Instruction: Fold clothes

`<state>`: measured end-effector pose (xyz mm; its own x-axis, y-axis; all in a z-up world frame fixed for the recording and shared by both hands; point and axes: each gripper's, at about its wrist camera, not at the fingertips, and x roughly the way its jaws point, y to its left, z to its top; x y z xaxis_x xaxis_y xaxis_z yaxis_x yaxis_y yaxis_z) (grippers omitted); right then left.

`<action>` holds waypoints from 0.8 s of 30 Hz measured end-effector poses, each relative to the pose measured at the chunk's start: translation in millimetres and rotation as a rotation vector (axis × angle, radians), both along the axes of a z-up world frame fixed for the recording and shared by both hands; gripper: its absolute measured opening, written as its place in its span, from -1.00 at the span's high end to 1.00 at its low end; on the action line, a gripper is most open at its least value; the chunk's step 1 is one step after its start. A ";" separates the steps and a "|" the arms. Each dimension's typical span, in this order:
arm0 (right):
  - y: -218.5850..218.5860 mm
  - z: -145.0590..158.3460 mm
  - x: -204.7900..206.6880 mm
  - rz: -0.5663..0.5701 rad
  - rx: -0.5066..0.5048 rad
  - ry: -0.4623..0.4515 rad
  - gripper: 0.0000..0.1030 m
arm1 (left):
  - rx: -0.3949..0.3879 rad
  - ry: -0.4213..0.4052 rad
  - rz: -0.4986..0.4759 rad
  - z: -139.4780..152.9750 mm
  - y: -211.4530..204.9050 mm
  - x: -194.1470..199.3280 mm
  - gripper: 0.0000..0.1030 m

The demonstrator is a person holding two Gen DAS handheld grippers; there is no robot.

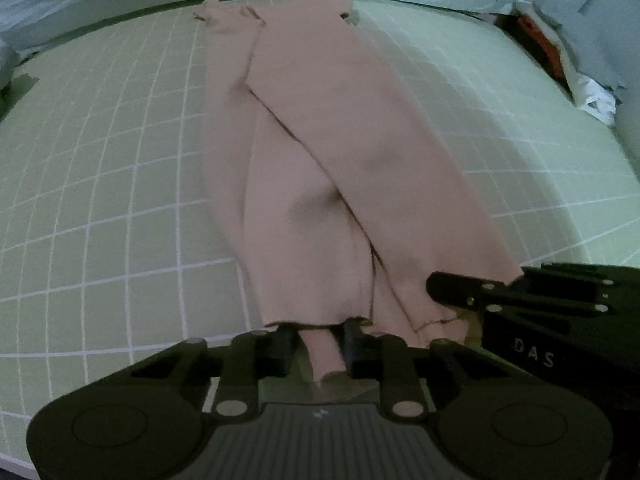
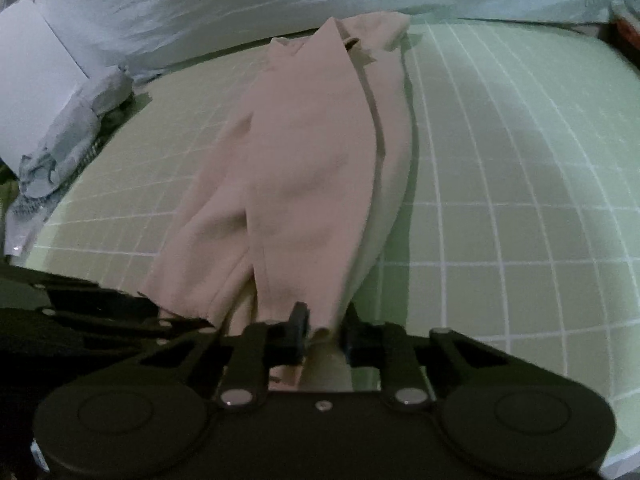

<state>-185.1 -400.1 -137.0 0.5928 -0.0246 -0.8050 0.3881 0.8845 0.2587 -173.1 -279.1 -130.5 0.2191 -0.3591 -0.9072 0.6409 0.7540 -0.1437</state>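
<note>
A pale pink garment [image 1: 320, 152] lies folded lengthwise along a green gridded mat [image 1: 100, 200], running from the near edge to the far edge. My left gripper [image 1: 316, 344] is shut on the garment's near hem, a strip of cloth pinched between its pads. In the right wrist view the same pink garment [image 2: 304, 168] stretches away over the mat [image 2: 500, 200], and my right gripper [image 2: 324, 336] is shut on another fold of the near hem. The right gripper's black body [image 1: 540, 304] shows close beside the left one, at the right of the left wrist view.
Pale blue bedding [image 2: 280, 8] lies behind the mat's far edge. A crumpled grey cloth [image 2: 68, 140] and a white sheet [image 2: 32, 80] sit off the mat's left side. A dark box with an orange patch [image 1: 536, 40] and white wrapping lie off its right side.
</note>
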 end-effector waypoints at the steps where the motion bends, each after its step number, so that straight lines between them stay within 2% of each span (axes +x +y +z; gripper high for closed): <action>1: -0.5 -0.2 -1.9 0.000 0.008 0.000 0.71 | -0.012 0.016 0.004 0.1 3.7 2.7 0.66; 7: 0.6 3.4 -13.9 0.020 0.036 0.024 0.74 | -0.080 0.156 0.034 10.2 25.2 11.9 0.77; 12: -6.0 34.3 -40.6 0.047 0.104 -0.019 0.75 | -0.285 0.288 0.117 57.5 48.2 20.2 0.78; 14: -19.6 52.1 -47.4 0.014 0.177 -0.070 0.75 | -0.356 0.247 0.124 84.4 43.2 32.5 0.78; 16: -41.2 72.3 -45.6 -0.048 0.276 -0.161 0.75 | -0.425 0.202 0.132 110.4 36.0 48.0 0.78; 20: -72.3 118.9 -21.1 -0.080 0.252 -0.320 0.75 | -0.552 0.109 0.142 158.8 21.0 83.7 0.78; 24: -99.0 154.3 10.1 -0.087 0.220 -0.448 0.75 | -0.600 0.010 0.144 189.6 -3.6 118.6 0.78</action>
